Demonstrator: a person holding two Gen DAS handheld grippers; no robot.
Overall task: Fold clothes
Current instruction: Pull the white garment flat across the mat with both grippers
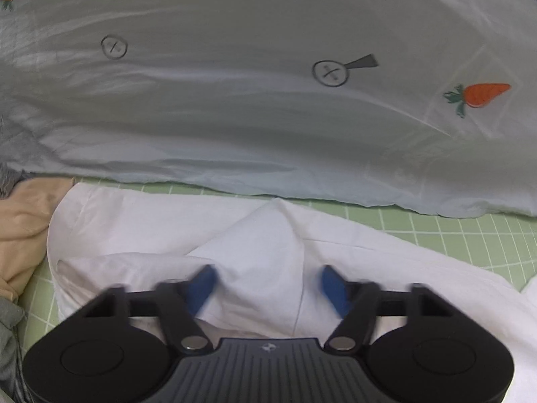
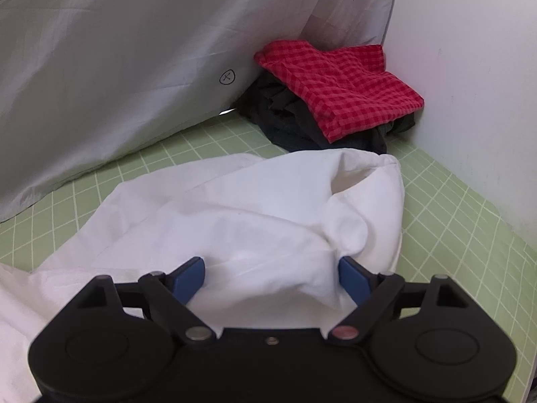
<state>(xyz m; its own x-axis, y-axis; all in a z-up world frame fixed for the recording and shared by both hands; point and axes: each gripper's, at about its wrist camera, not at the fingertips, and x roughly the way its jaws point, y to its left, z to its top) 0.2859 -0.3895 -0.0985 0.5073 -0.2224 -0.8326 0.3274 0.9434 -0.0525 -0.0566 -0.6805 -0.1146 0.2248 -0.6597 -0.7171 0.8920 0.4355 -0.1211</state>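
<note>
Both jaws stand wide, nothing pinched: my left gripper point(image 1: 266, 285) and right gripper point(image 2: 272, 277) straddle the rumpled white garment point(image 2: 235, 215) on the near green mat point(image 2: 453, 208). Risk – closing on one layer only, so it drags twd the red checked stack point(image 2: 339, 84) far right.

Both wrist cams sit low and close over the white garment point(image 1: 268, 235), looking forward along the fingers. Left faces the carrot-print sheet point(image 1: 268, 100) at 12 o'clock; right faces the red checked cloth point(image 2: 339, 80) at 1 o'clock. Shared: garment, sheet, green grid mat point(image 2: 436, 201).
</note>
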